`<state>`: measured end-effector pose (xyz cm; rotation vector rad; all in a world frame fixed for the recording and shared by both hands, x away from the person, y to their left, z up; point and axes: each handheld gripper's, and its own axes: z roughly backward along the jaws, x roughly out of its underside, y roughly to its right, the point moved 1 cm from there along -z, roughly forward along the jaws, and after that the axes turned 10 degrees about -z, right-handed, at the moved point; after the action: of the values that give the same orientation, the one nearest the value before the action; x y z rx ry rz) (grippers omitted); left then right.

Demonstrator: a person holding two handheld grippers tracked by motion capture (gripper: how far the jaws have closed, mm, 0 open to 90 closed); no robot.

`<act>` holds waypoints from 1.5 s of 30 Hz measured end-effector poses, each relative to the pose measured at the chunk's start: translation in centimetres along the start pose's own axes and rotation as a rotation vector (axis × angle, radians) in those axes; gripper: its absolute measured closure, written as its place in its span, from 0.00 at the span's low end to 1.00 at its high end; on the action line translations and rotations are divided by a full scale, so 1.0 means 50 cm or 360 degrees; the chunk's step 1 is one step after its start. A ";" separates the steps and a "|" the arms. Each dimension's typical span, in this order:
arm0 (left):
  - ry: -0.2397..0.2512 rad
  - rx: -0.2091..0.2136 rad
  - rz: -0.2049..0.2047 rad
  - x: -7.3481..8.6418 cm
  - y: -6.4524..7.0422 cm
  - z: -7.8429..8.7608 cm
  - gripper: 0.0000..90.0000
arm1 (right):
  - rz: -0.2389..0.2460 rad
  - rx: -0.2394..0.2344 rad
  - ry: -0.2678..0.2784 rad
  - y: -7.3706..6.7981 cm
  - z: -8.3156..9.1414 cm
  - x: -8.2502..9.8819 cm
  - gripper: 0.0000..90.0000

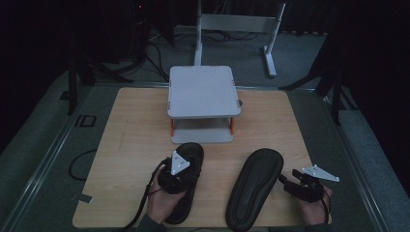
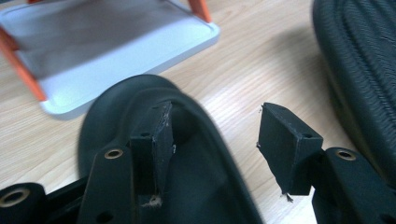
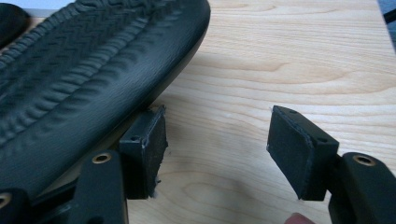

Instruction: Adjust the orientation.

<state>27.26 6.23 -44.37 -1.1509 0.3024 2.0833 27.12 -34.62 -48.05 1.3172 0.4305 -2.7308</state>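
1. High view: two black slippers lie on the bench (image 1: 135, 145) before a rack (image 1: 203, 92); the left slipper (image 1: 189, 155) upright, the right slipper (image 1: 254, 186) sole-up.
2. Left gripper view: left gripper (image 2: 215, 149), jaws apart, straddles its slipper's rim; probably light and flexible.
3. Right gripper view: right gripper (image 3: 217, 149), jaws apart, beside the ribbed sole; the edge looks the likeliest hold.

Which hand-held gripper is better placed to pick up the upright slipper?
Left. The left hand-held gripper hovers open right over the upright slipper, one jaw inside it. The right hand-held gripper is open beside the sole-up slipper, farther off.
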 end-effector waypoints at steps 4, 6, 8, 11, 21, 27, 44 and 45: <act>0.0005 0.0034 -0.0008 -0.006 0.009 -0.013 0.50 | 0.0017 -0.0075 -0.0013 -0.013 0.000 0.002 0.41; 0.0012 0.0048 -0.0016 -0.010 0.016 -0.018 0.50 | 0.0034 -0.0105 -0.0019 -0.022 -0.001 0.002 0.41; 0.0018 0.0066 -0.0023 -0.016 0.024 -0.021 0.50 | 0.0056 -0.0112 -0.0033 -0.030 -0.004 0.003 0.41; 0.0033 0.0095 -0.0039 -0.026 0.037 -0.028 0.50 | 0.0060 -0.0078 -0.0058 -0.031 -0.010 0.005 0.41; 0.0031 0.0201 -0.0078 -0.045 0.078 -0.067 0.50 | 0.0114 -0.0101 -0.0228 -0.041 -0.035 0.018 0.40; 0.0003 0.0293 -0.0156 -0.060 0.120 -0.105 0.50 | 0.0144 -0.0155 -0.0234 -0.054 -0.034 0.020 0.40; -0.0151 0.0164 -0.0136 -0.054 0.105 -0.140 0.51 | 0.0161 -0.0316 -0.0155 -0.098 -0.034 -0.002 0.44; -0.0164 0.0160 -0.0129 -0.052 0.103 -0.140 0.51 | 0.0154 -0.0346 -0.0133 -0.104 -0.034 -0.010 0.44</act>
<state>29.05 -2.27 -46.94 -0.9776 0.3027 2.0247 27.69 -29.19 -47.55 1.1355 0.6190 -2.5633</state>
